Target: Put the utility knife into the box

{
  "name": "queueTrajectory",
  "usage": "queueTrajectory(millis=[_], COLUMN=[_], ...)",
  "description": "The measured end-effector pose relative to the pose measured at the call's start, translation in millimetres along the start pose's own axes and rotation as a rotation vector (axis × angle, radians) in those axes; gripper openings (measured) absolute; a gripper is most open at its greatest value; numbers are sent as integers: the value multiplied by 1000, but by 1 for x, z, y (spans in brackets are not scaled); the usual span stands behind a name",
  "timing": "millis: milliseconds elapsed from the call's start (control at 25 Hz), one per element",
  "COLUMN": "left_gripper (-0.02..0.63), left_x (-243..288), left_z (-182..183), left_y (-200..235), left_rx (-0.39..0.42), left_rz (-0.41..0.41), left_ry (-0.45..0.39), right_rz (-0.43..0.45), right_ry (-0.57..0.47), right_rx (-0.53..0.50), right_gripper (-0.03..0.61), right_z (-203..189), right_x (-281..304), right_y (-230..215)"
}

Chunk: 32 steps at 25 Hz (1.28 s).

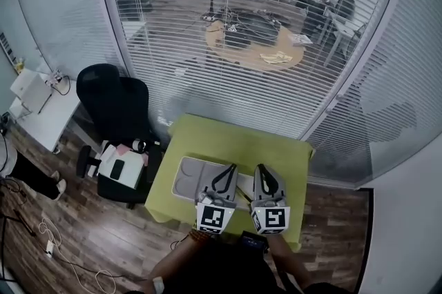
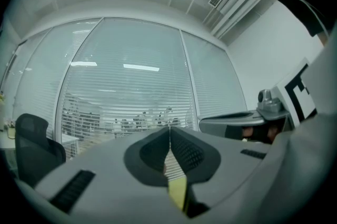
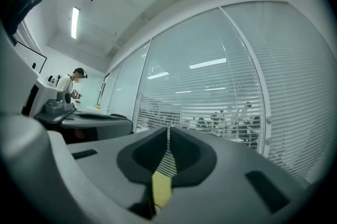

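Observation:
On the green table lies a pale grey box with shallow compartments, left of centre. Both grippers hang over the table's near half and point away from me. My left gripper is over the box's right end, its tips touching and nothing between them. My right gripper is just to its right, jaws together and empty. Both gripper views look level across the room at the blinds, not at the table. A small dark object lies at the table's front edge. I cannot make out the utility knife for certain.
A black office chair stands left of the table, with a low stool carrying white items beside it. A glass wall with blinds runs behind the table. A white desk is at far left. Cables trail on the wooden floor.

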<state>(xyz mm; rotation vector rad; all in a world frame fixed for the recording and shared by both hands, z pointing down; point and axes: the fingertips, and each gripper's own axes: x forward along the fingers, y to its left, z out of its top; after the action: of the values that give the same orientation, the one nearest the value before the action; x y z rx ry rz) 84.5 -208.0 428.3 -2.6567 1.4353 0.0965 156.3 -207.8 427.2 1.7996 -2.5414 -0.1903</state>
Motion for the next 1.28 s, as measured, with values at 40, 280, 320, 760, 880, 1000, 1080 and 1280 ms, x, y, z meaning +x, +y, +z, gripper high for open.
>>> queueTrajectory(millis=[40, 280, 320, 760, 880, 1000, 1080, 1280], left_gripper=[14, 14, 14, 14, 14, 14, 14, 14], left_x=[0, 0, 0, -3, -4, -5, -6, -3], left_z=[-1, 5, 6, 4, 0, -1, 0, -3], left_y=[-1, -2, -3, -7, -6, -6, -7, -9], left_rx=[-2, -4, -3, 7, 6, 9, 11, 15], left_rz=[-2, -8, -10, -14, -14, -13, -16, -20], left_ry=[1, 7, 6, 7, 10, 11, 7, 13], right_rz=[0, -6, -8, -24, -25, -23, -23, -15], right_ry=[2, 12, 14, 20, 22, 26, 28, 37], right_rx=[0, -9, -10, -13, -13, -15, -13, -14], right_gripper=[14, 11, 11, 6, 6, 5, 3, 0], right_z=[-1, 3, 4, -1, -5, -7, -6, -9], right_x=[0, -2, -3, -10, -9, -10, -11, -10], right_y=[1, 0, -1, -1, 1, 2, 3, 3])
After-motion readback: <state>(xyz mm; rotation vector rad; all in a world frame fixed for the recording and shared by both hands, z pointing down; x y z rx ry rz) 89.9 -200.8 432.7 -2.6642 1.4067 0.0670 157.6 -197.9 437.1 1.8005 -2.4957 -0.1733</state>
